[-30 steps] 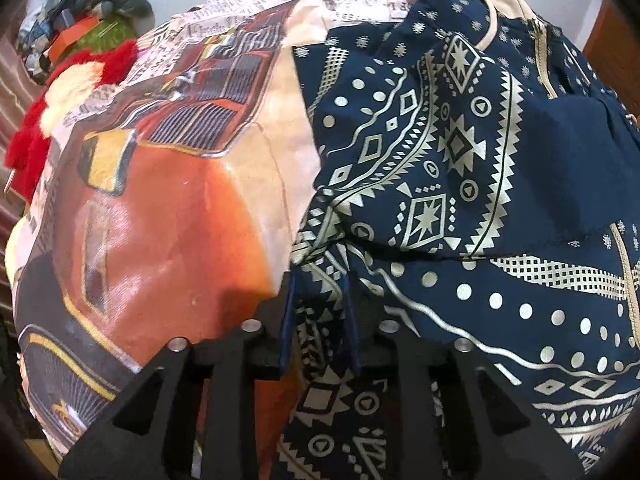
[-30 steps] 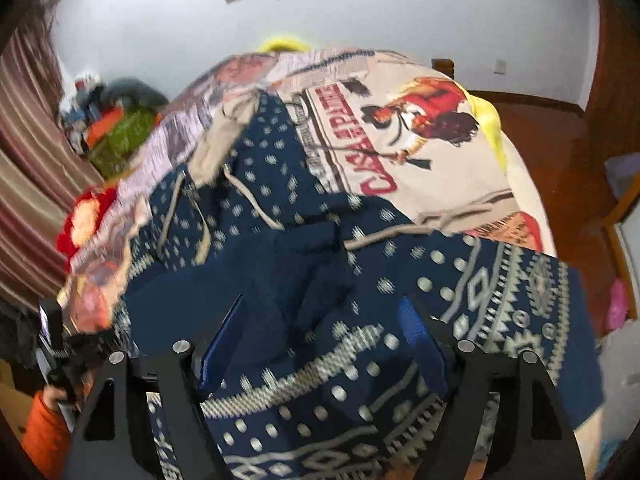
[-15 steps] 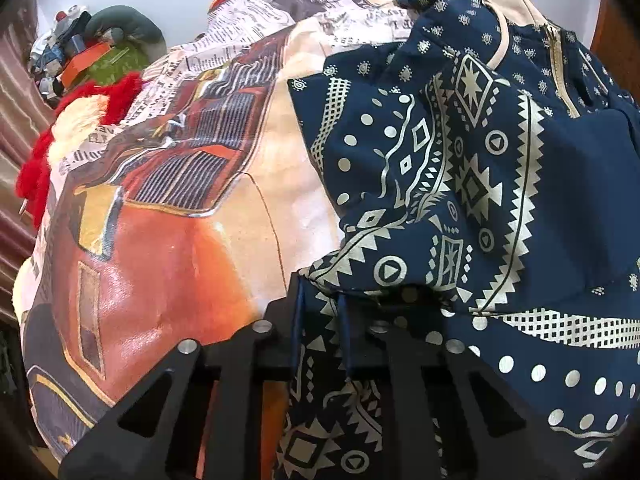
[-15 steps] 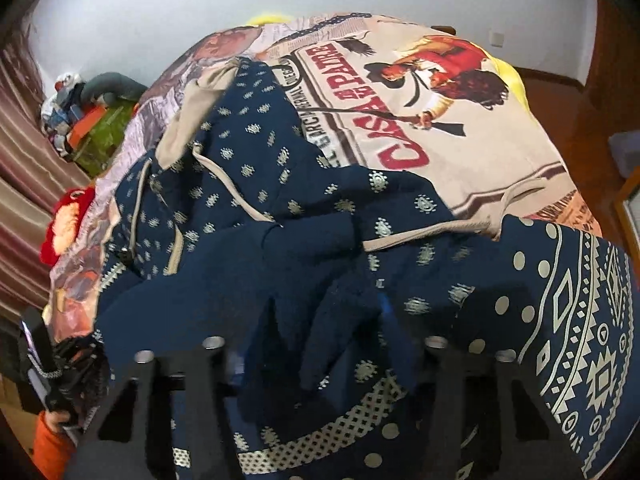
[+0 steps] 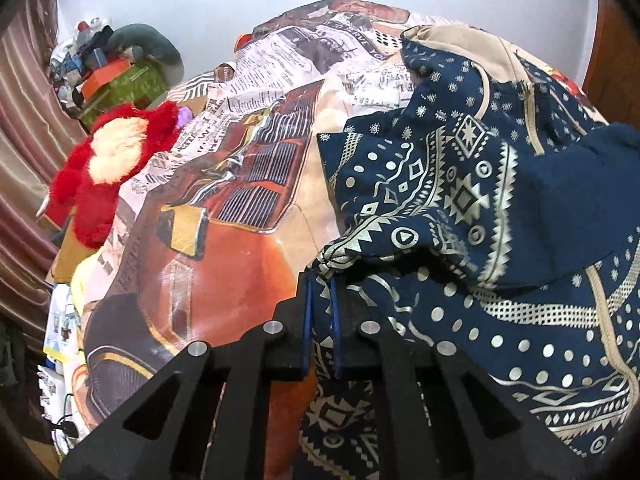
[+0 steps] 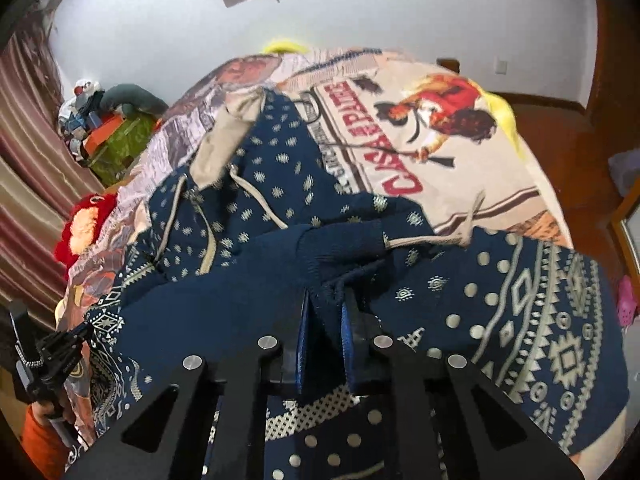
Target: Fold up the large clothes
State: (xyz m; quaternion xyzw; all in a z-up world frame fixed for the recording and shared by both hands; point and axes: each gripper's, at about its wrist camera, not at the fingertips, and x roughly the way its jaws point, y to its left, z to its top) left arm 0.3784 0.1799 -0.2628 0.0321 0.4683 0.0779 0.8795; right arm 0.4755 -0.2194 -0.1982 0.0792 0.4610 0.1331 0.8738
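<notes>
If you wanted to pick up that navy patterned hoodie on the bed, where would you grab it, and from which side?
Grip the hoodie at an outer edge, probably coming in low from the near side. The cloth is limp and bunched, so only thin edges fit between two fingers. The left gripper is shut on a patterned edge, and the right gripper on a ribbed navy edge.

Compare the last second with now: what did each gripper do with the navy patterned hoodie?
The right gripper was open a second ago and has since closed on a dark ribbed fold of the navy hoodie. The left gripper stayed clamped on the patterned edge, and more of the car-print bedspread now shows beyond it. The hoodie remains bunched on the bed.
</notes>
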